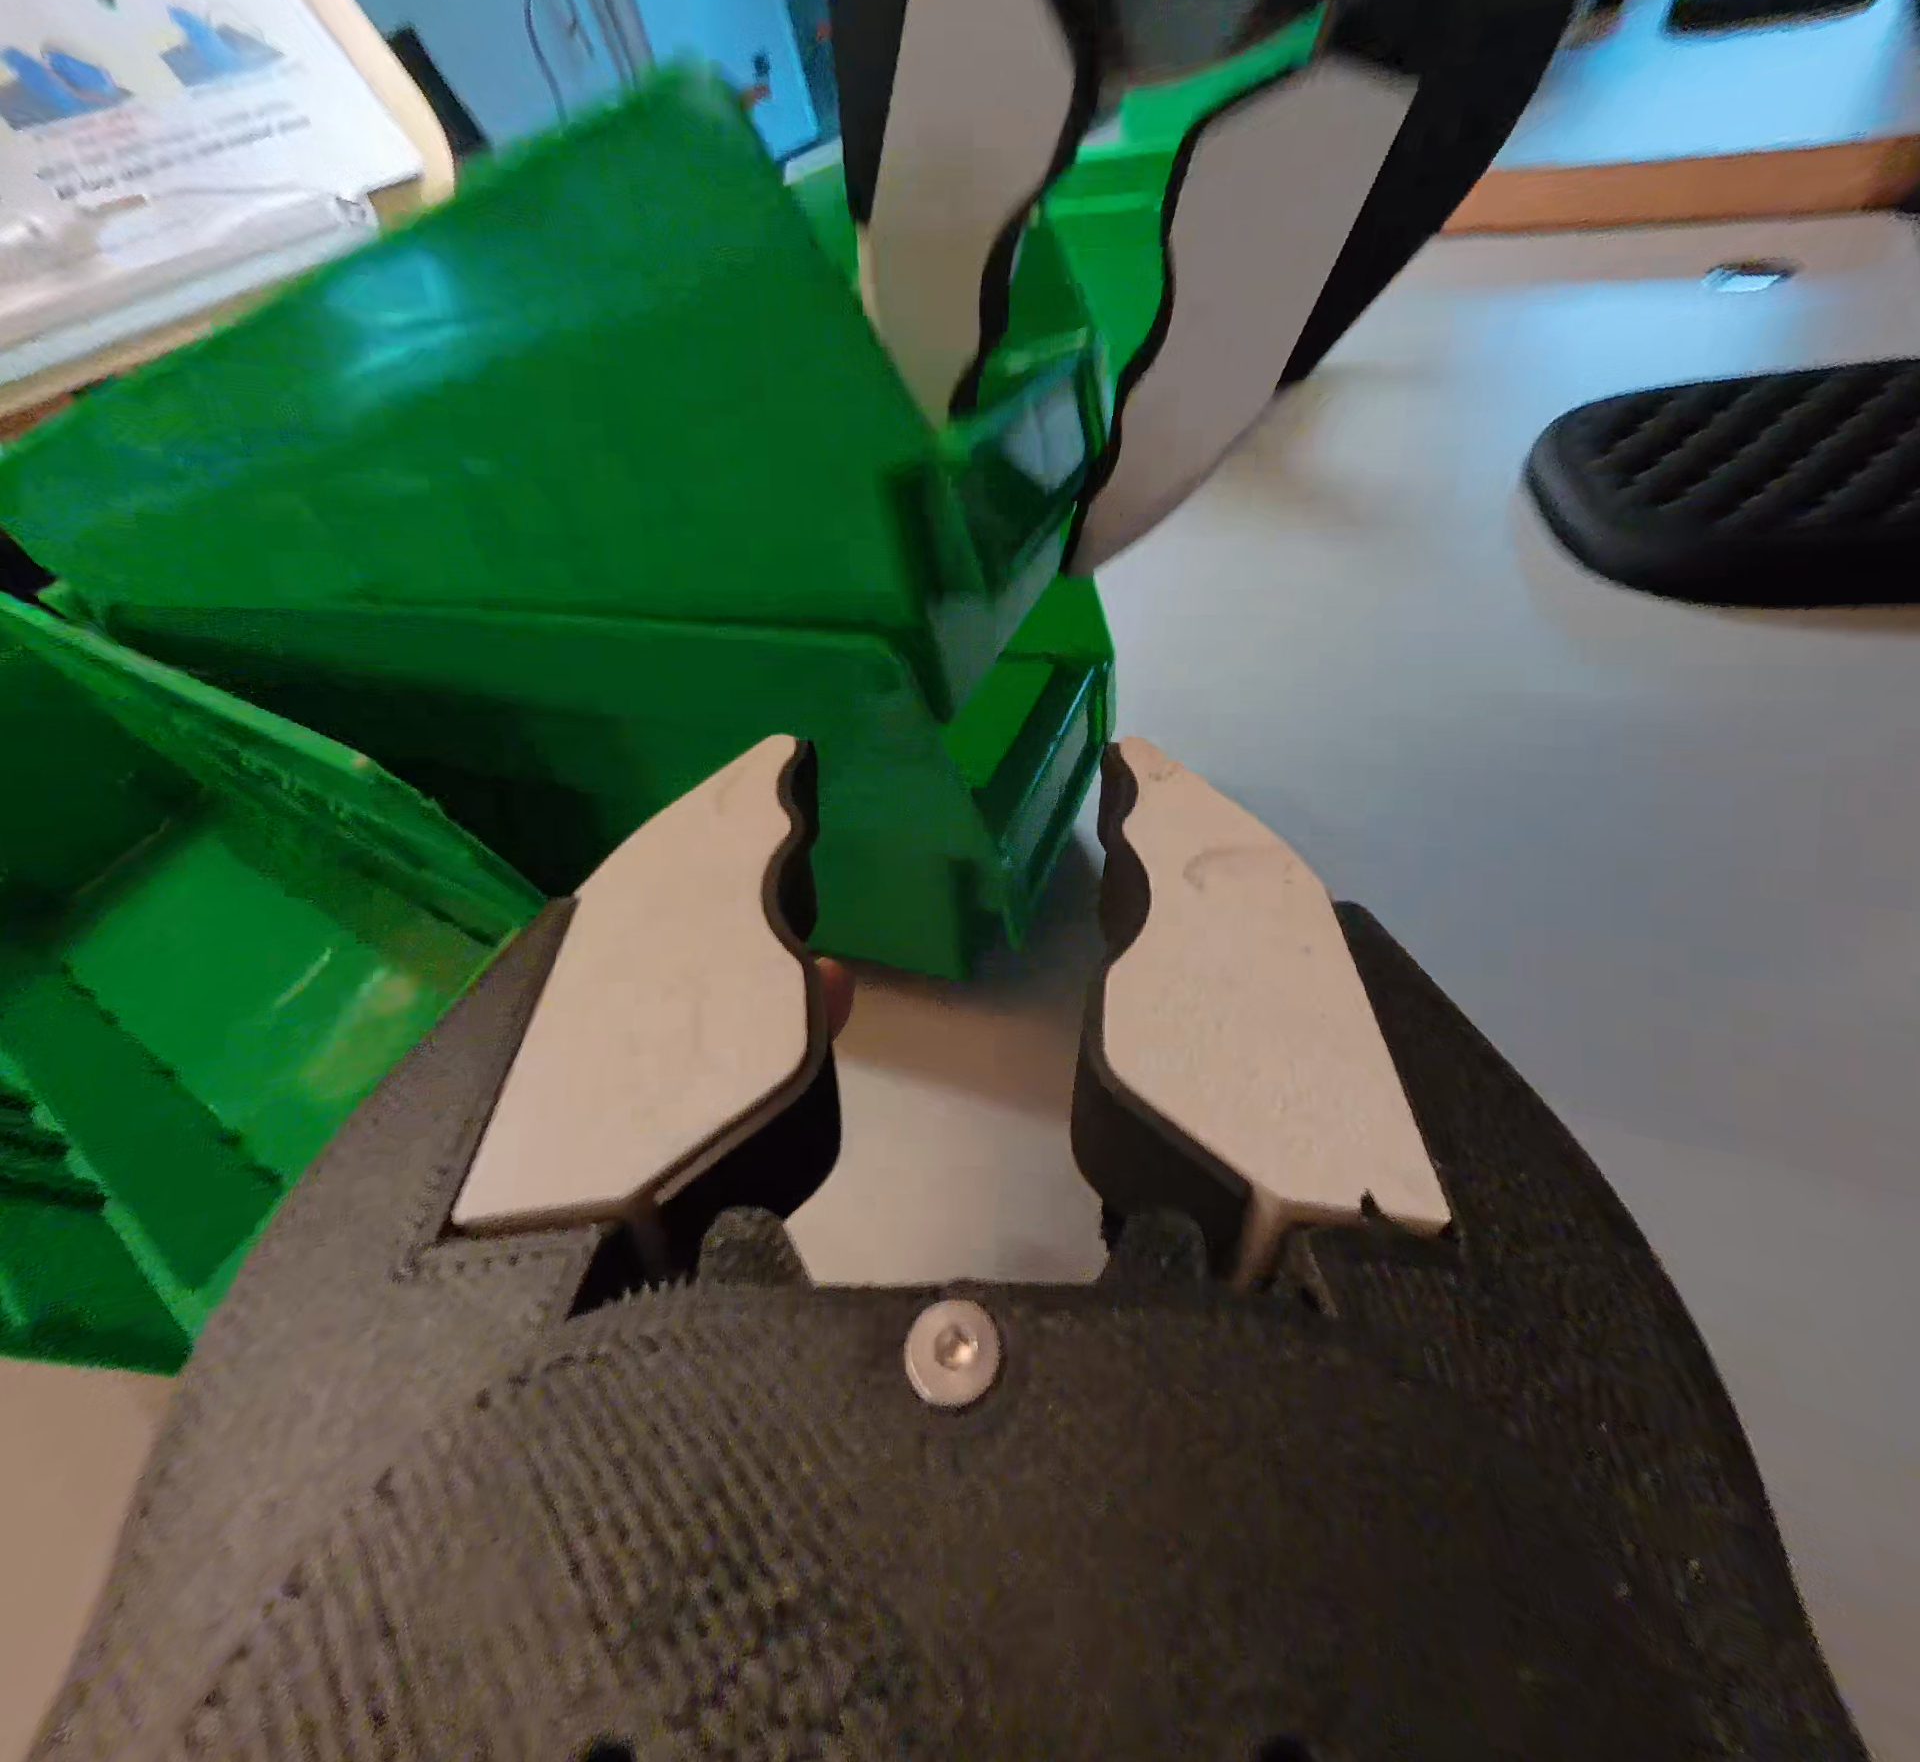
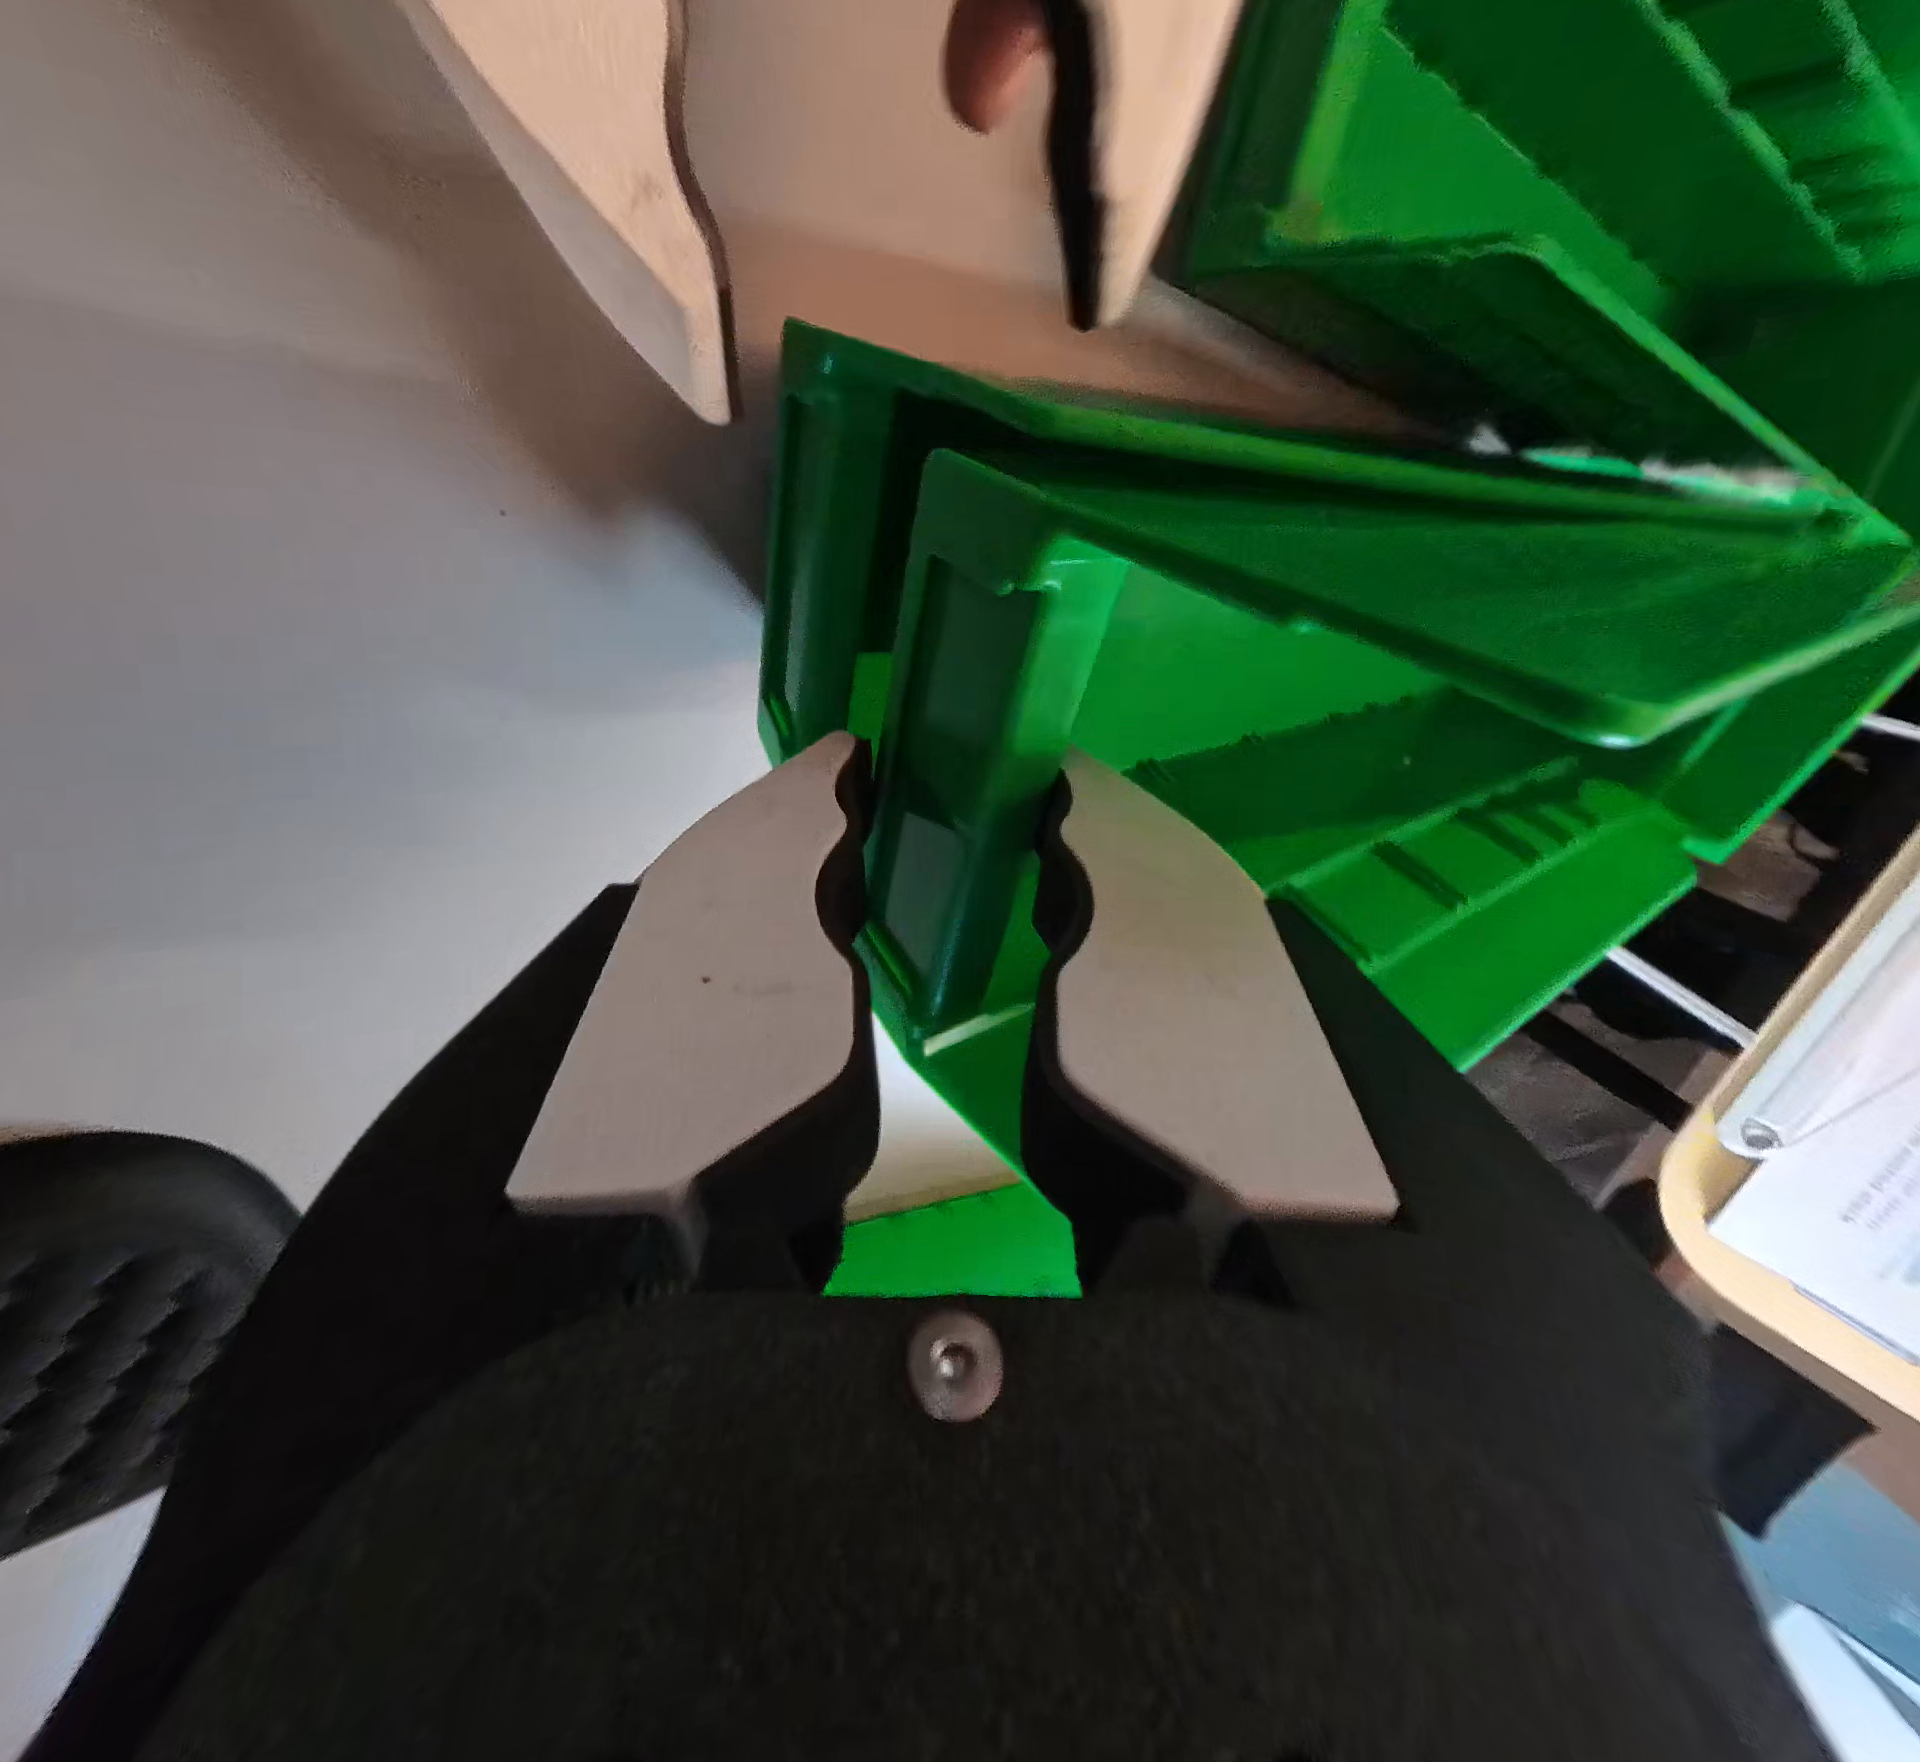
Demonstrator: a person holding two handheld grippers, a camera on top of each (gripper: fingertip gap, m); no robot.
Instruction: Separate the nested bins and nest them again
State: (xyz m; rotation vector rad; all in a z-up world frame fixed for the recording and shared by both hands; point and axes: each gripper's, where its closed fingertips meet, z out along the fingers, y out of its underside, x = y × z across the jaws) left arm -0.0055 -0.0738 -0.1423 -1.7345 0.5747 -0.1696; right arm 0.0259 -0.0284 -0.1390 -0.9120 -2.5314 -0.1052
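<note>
The right gripper (image 2: 954, 865) pinches the front lip of the upper green plastic bin (image 2: 1195, 663), tilted inside the lower green bin (image 1: 894, 839) on the white table (image 1: 1455, 777). The left gripper (image 1: 956, 839) is spread and empty, so the lower bin may lift too.

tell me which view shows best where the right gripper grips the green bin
The right wrist view: the right gripper is shut on the front lip of the upper green bin, both pads pressing it. In the left wrist view that gripper is blurred, coming from above, and its contact is partly hidden.
</note>
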